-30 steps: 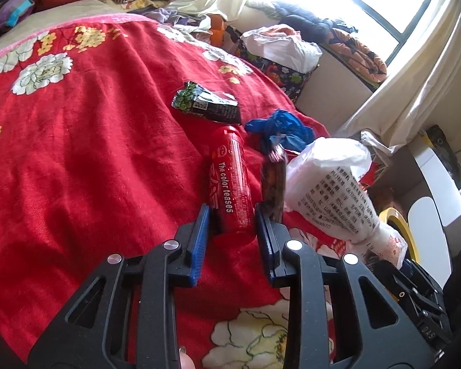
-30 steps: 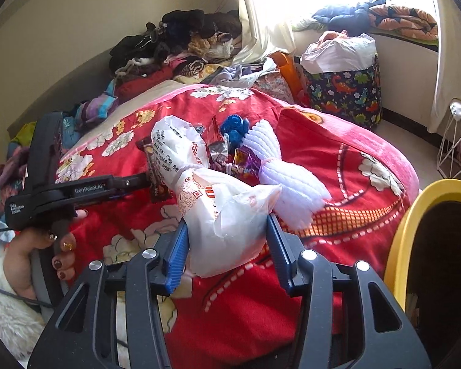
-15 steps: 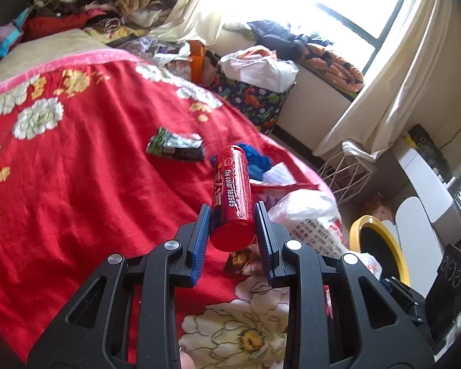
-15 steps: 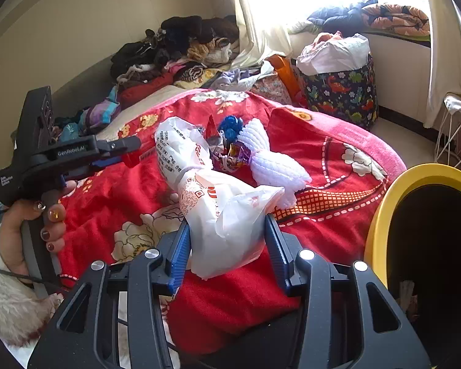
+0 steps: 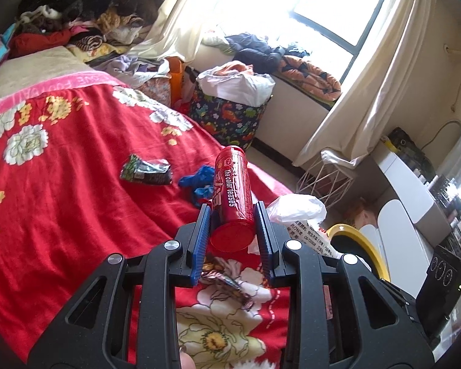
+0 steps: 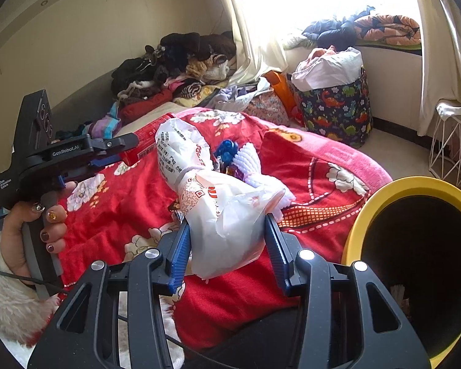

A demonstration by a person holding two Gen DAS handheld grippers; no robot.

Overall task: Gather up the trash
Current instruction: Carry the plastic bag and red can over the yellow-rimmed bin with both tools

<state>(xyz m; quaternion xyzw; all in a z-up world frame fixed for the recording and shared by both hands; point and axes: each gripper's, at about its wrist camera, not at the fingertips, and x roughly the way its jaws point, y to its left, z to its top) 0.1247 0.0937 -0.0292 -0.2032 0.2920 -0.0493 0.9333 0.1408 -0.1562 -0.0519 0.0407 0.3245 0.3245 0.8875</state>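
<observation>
A: Status? Both tools loaded?

B: Yep. Left gripper [image 5: 233, 233] is clamped on the red tube [image 5: 233, 198], pads squeezing its lower end, tube up off the red blanket [image 5: 61, 203] and poking fwd. Right gripper [image 6: 226, 247] is pinched on the white plastic bag [image 6: 218, 203], bag bulging out ahead of the jaws, above the blanket's near edge.

A: Bin?

B: Yellow-rimmed bin [image 6: 393, 184], dark inside, just off the bed's near-right corner, right beside the bag. I'd judge the step is carry-and-drop, bag first since it's nearest.

A: Tips?

B: Get the bag fully over the mouth before letting go. It's thin crinkly film, soft and lumpy, printed w/ text, so it'll sag and could catch the rim. The tube is rigid, smooth, glossy, a round cylinder w/ flat cap, prob slippery in flat pads, so keep the squeeze firm and tilt it nose-down over the bin, else it may roll off the edge.

A: What's left on the bed?

B: Dark green crumpled wrapper [image 5: 146, 173] mid-blanket, blue scrunched bit [image 5: 198, 181] near the right edge, foil wrapper [image 5: 224, 279] at the near edge under the left tool. All flat, floppy stuff, harder to pinch.
</observation>
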